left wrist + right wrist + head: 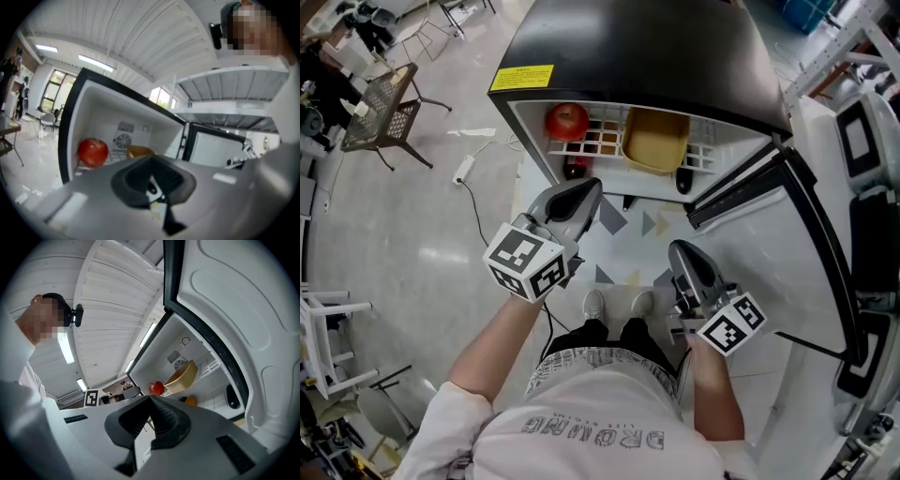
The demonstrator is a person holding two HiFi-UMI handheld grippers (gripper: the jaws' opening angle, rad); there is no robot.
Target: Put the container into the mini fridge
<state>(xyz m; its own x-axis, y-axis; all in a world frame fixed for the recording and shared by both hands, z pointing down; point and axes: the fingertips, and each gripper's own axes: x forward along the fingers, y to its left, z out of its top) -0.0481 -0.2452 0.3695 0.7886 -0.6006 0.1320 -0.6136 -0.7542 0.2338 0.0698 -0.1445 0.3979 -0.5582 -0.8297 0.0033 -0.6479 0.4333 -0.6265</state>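
The tan container (654, 141) rests on the wire shelf inside the open black mini fridge (628, 47), just right of a red apple (567, 120). My left gripper (584, 194) hovers in front of the fridge opening, below the apple, shut with nothing in it. My right gripper (679, 251) hangs lower and to the right, also shut and empty. In the left gripper view the apple (93, 152) and container (138, 151) lie beyond the left gripper (152, 182). The right gripper view shows the container (183, 377) tilted beside the apple (157, 388), past the right gripper (151, 417).
The fridge door (787, 244) stands swung open to the right, close to my right gripper. Dark bottles (574, 169) sit on the lower level. A power strip (464, 169) with cable lies on the floor at left, near a mesh chair (384, 112). The person's shoes (619, 305) are below.
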